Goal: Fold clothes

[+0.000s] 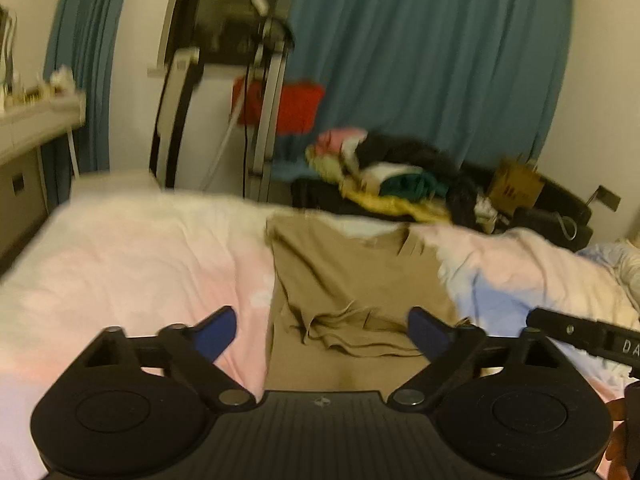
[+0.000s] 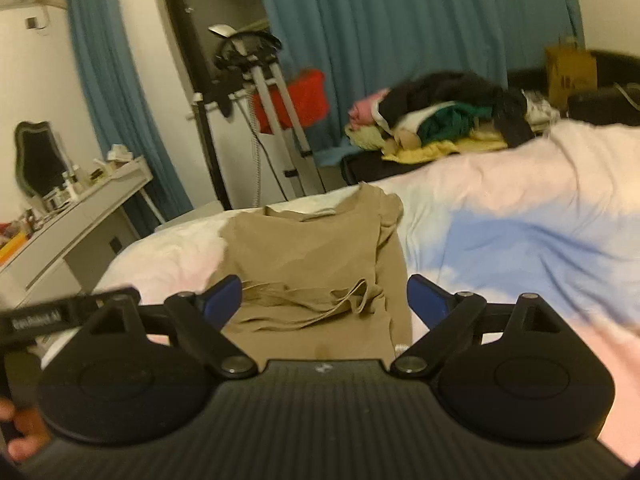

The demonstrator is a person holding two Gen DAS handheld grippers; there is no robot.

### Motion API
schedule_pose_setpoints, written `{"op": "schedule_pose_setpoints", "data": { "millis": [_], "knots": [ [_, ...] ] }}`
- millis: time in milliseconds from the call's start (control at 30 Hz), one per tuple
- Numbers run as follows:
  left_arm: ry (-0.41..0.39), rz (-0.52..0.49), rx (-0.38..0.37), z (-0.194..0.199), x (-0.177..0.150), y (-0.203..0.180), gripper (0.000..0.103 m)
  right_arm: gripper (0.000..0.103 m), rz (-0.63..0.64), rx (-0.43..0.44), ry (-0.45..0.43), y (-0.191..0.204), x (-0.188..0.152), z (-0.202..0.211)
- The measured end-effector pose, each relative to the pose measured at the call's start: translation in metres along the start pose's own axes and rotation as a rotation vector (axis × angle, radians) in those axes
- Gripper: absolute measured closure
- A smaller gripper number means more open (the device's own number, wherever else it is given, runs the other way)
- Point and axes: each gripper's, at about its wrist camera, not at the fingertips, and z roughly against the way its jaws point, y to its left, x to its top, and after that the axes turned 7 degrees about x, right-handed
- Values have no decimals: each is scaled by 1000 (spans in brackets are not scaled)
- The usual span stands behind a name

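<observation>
The left gripper [image 1: 322,332] was held over the near part of the bed, its blue-tipped jaws spread wide apart and holding nothing. The right gripper [image 2: 325,300] was in the same condition: jaws wide apart, nothing between them. Part of the right gripper showed at the right edge of the left wrist view, so the two tools sat close beside each other. A hand [image 2: 20,432] was partly visible at the lower left of the right wrist view.

Directly ahead of both grippers a tan shirt [image 1: 352,280] lay on the bed [image 1: 140,256], partly folded, with a bunched and wrinkled band across its near portion. The sheet beneath was pink, white and blue.

Past the foot of the bed, a pile of clothes [image 2: 440,116] in black, green, yellow and pink rested on a dark surface, with a brown paper bag [image 2: 570,70] near it. A white desk [image 2: 88,208] stood to the left. Teal curtains [image 1: 420,60] hung along the far wall, behind a metal stand [image 2: 276,128] and a red item [image 1: 296,106], not identifiable owing to blur.
</observation>
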Motion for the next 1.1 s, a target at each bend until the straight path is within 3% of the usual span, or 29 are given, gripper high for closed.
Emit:
{"op": "schedule_pose_setpoints", "data": {
  "millis": [100,300,600,767,900,1100],
  "knots": [
    [-68,-24,15,41,0,-5,2,12,34,5,-39,13,0,33],
    [-104,-59,13,92,-31,-7,1,12,44,-7,-80,27,-12,64],
    [-77,-44,5,102,-59,-2,1,12,53,-38,-99,33,-23,72],
    [32,61,-59,81,-67,10,2,12,51,-43,-95,31,-24,69],
    [193,171,-131,48,-81,18,6,12,51,-46,-77,31,-25,64],
    [448,399,-237,-12,-114,36,19,12,66,-46,-59,34,-28,59]
  ]
}}
